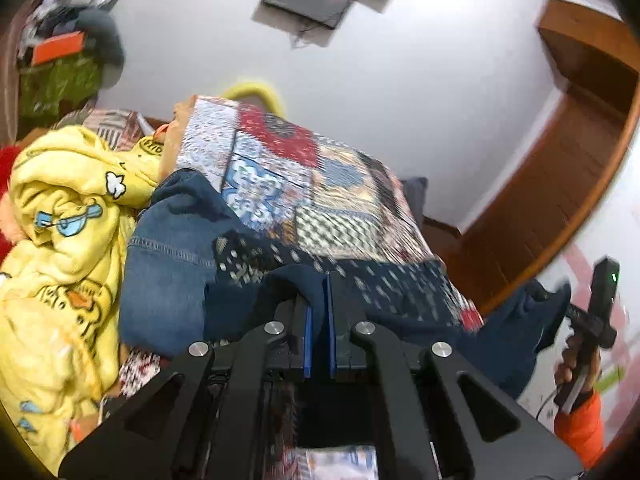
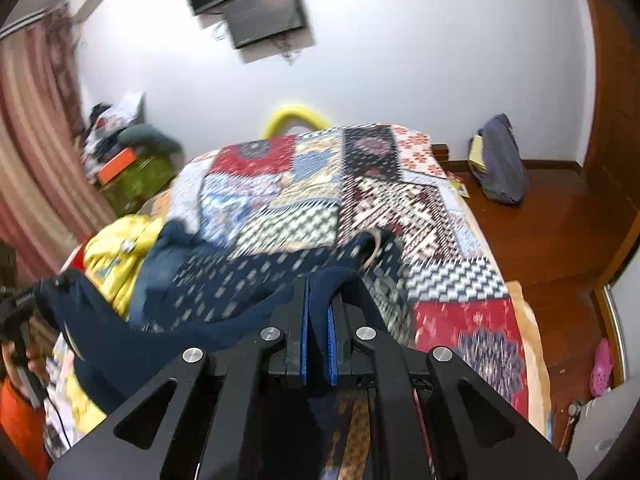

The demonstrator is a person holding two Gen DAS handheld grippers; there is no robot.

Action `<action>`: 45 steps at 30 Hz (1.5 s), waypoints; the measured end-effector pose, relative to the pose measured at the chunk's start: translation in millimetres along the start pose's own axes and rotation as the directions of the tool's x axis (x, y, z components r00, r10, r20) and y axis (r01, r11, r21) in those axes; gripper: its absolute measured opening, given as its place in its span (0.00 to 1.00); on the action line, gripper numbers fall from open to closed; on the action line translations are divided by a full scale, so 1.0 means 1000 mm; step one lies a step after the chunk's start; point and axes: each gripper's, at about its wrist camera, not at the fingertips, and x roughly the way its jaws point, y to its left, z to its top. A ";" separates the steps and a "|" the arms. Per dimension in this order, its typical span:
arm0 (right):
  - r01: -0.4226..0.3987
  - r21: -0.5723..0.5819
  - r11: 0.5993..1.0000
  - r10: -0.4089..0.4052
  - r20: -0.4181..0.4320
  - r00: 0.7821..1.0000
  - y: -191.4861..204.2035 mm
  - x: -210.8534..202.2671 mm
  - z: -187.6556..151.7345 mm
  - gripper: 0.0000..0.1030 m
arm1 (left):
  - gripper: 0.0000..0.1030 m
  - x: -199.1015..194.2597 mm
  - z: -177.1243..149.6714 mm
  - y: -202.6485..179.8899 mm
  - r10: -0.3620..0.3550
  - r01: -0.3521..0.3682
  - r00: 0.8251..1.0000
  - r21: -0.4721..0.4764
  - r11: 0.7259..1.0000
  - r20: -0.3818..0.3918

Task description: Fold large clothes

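Now navy garment (image 1: 316,280) between both claws' fingers.

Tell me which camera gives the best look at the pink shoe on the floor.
The right wrist view. The pink shoe lies on the wooden floor beside the patchwork bed cover, near that view's right edge. The left wrist view does not show it at all.
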 end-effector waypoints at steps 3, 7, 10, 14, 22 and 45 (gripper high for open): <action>0.044 0.040 0.998 -0.042 -0.040 0.998 -0.016 0.040 0.013 0.06 | 0.05 0.047 0.015 0.026 0.047 -0.049 0.998 -0.065 0.997 -0.032; 0.124 0.051 0.991 -0.115 -0.156 0.981 -0.033 0.102 0.010 0.06 | 0.05 0.105 0.011 0.056 0.104 -0.118 0.987 -0.114 0.986 -0.121; 0.153 0.070 0.986 -0.132 -0.246 0.960 -0.040 0.143 -0.001 0.06 | 0.05 0.144 0.000 0.068 0.165 -0.184 0.968 -0.090 0.979 -0.189; 0.137 0.091 0.986 -0.110 -0.256 0.960 -0.049 0.152 -0.015 0.06 | 0.05 0.168 -0.016 0.067 0.203 -0.212 0.950 -0.016 0.977 -0.236; 0.174 0.106 0.979 -0.145 -0.242 0.959 -0.066 0.113 -0.010 0.32 | 0.10 0.146 -0.016 0.031 0.292 -0.238 0.924 0.228 0.944 -0.247; 0.050 -0.201 0.978 -0.096 -0.225 0.970 0.028 0.073 -0.068 0.33 | 0.58 0.102 -0.096 -0.034 0.247 -0.152 0.934 0.340 0.928 -0.257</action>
